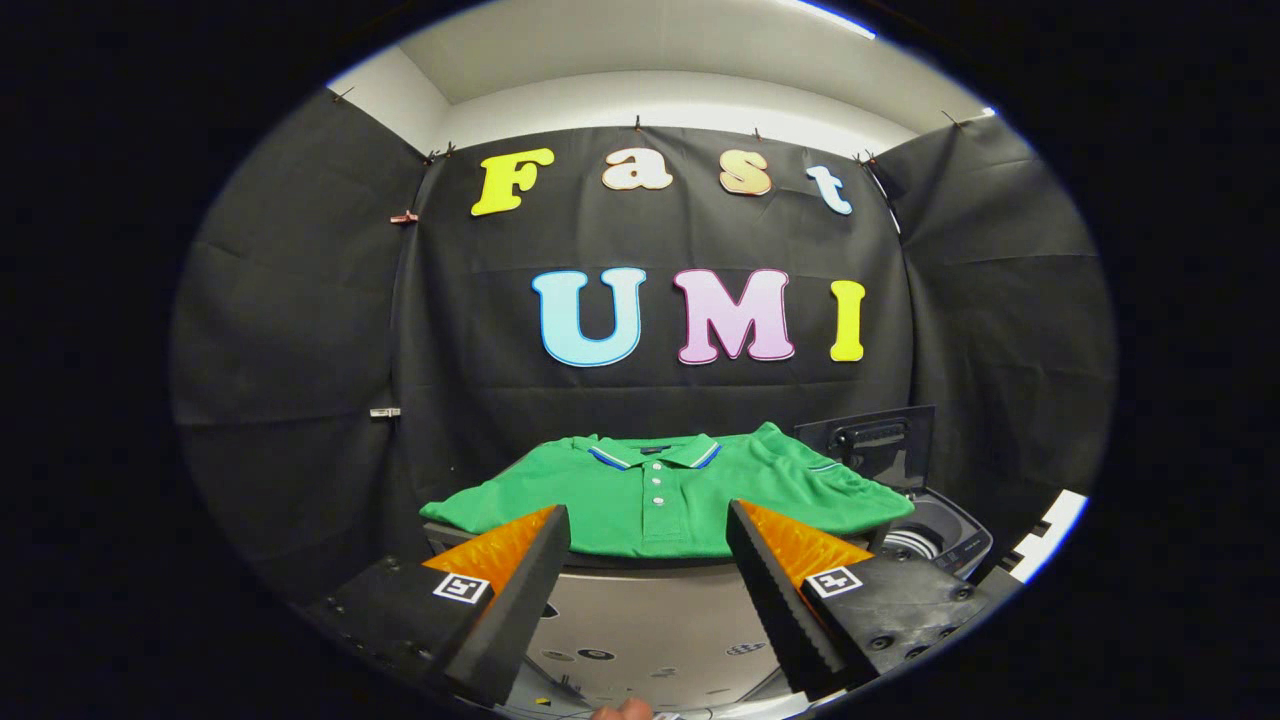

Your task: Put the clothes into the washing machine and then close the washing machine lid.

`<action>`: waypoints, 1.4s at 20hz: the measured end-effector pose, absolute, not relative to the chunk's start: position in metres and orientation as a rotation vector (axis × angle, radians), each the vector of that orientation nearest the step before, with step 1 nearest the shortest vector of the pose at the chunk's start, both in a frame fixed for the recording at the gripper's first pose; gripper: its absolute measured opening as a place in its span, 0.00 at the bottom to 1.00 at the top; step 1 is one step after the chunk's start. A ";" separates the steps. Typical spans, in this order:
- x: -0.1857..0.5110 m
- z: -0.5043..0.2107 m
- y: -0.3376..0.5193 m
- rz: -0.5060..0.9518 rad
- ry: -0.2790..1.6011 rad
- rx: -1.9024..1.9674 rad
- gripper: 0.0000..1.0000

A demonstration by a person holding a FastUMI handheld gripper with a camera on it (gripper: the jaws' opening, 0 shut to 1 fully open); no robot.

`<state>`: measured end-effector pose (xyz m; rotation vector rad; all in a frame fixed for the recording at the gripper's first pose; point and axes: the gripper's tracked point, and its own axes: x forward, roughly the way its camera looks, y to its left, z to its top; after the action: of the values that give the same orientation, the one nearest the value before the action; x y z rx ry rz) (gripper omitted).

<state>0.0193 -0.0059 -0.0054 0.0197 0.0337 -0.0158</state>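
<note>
Right now the gripper [648, 560] hangs with its 2 black, orange-backed fingers [520, 580] spread wide and nothing between them, aimed at the green short-sleeved polo shirt [650, 490] that lies flat just beyond their tips. The shirt is spread face-up, collar toward the booth wall, on a grey desk [640, 615], probably laid out neat so the fingers can pinch a fold of cloth anywhere along its near hem. To the right of the shirt, a little lower, sits the small dark washing machine [935, 535] with its black lid [880, 445] standing upright, so the drum mouth is ready to take the garment. Only part of the drum rim is visible; its inside is cut off and hard to make out. No step of the task looks done yet.
</note>
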 end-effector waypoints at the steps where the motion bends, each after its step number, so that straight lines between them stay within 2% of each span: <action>1: 0.022 -0.004 -0.007 -0.015 0.036 0.022 0.99; 7: 0.042 0.015 -0.014 -0.016 0.063 0.065 0.99; 15: 0.131 0.029 -0.017 -0.046 0.187 0.067 0.99; 21: 0.192 -0.009 -0.029 -0.080 0.442 -0.013 0.99; 28: 0.227 -0.052 -0.035 -0.093 0.782 0.001 1.00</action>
<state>0.2270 -0.0349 -0.0521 0.0011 0.7821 -0.0926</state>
